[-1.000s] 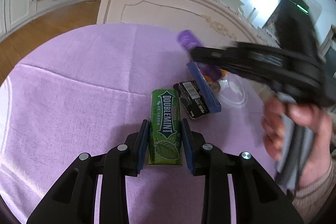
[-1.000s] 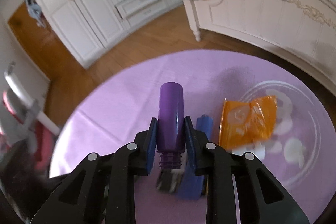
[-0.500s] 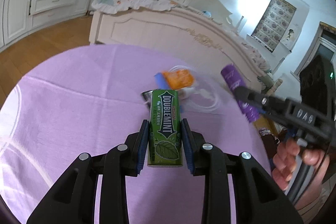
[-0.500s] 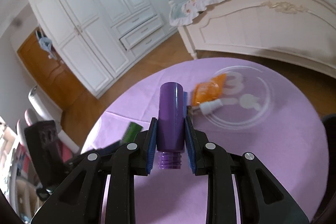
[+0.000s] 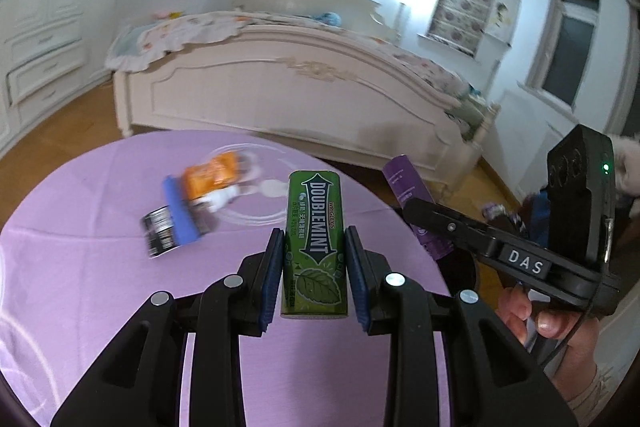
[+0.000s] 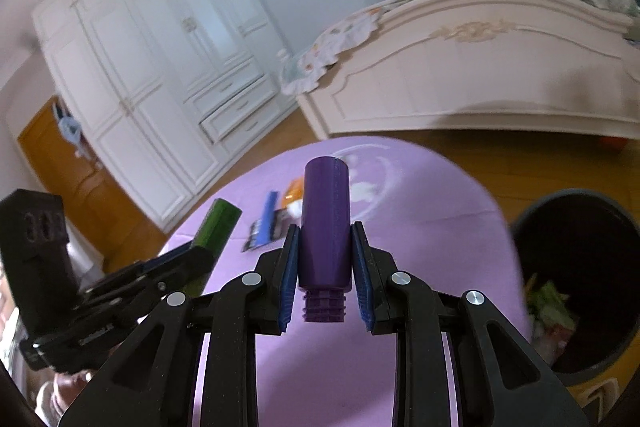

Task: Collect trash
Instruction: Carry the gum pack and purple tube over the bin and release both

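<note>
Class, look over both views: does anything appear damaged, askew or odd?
The purple bottle in the right gripper has no cap; its bare threaded neck points back toward the camera. Nothing looks spilled.

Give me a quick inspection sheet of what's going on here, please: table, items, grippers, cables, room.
Surface: round table under a lilac cloth, with a clear glass plate on it.
Job's things: green gum pack and purple bottle, each held off the table; dark bin at the right, some rubbish inside.
Clutter: orange wrapper, blue strip and black packet on the table, blurred.
Grippers: left hand-held gripper clamps the gum pack; right hand-held gripper clamps the bottle, neck toward the camera.
Cables: one dark cable by the person's right hand.
Surroundings: cream bed, white wardrobe, wooden floor.
</note>
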A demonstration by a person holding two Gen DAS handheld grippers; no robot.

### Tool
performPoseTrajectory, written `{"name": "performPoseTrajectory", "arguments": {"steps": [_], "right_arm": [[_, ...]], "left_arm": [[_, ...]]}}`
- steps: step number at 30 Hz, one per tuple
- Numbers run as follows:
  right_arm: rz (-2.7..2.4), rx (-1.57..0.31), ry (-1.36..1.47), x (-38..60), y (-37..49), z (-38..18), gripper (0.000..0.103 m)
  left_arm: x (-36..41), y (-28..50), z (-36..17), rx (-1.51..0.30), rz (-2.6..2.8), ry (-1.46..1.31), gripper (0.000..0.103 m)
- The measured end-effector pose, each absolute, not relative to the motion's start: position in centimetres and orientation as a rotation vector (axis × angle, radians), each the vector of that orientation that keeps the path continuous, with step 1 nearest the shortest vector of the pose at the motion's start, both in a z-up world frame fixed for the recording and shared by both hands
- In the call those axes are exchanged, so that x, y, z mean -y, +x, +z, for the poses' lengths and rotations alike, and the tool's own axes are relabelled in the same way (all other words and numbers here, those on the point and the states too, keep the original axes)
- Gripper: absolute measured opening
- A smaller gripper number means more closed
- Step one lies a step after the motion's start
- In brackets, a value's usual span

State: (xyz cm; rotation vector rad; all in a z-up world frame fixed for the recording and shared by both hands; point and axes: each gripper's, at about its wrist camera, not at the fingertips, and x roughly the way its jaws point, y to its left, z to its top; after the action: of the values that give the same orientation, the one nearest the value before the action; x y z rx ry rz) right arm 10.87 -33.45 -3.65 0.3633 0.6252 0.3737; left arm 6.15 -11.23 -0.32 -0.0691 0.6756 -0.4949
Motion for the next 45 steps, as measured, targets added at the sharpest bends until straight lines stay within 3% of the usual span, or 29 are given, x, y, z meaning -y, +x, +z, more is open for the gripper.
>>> {"name": "performPoseTrajectory", "arguments": {"steps": [28,45], "right_arm": [[0.126,-0.629,0.569,49.4,7.0,-10.3,0.026],[0.048,-0.678,0.664,54.2,7.8,-14.8,0.026]], "left_arm": [[27.1,6.3,-3.5,-0.723,-0.715,0.121,0.031],[32.4,8.0,-6.8,-0.823,-0.777,0.150,0.031]]}}
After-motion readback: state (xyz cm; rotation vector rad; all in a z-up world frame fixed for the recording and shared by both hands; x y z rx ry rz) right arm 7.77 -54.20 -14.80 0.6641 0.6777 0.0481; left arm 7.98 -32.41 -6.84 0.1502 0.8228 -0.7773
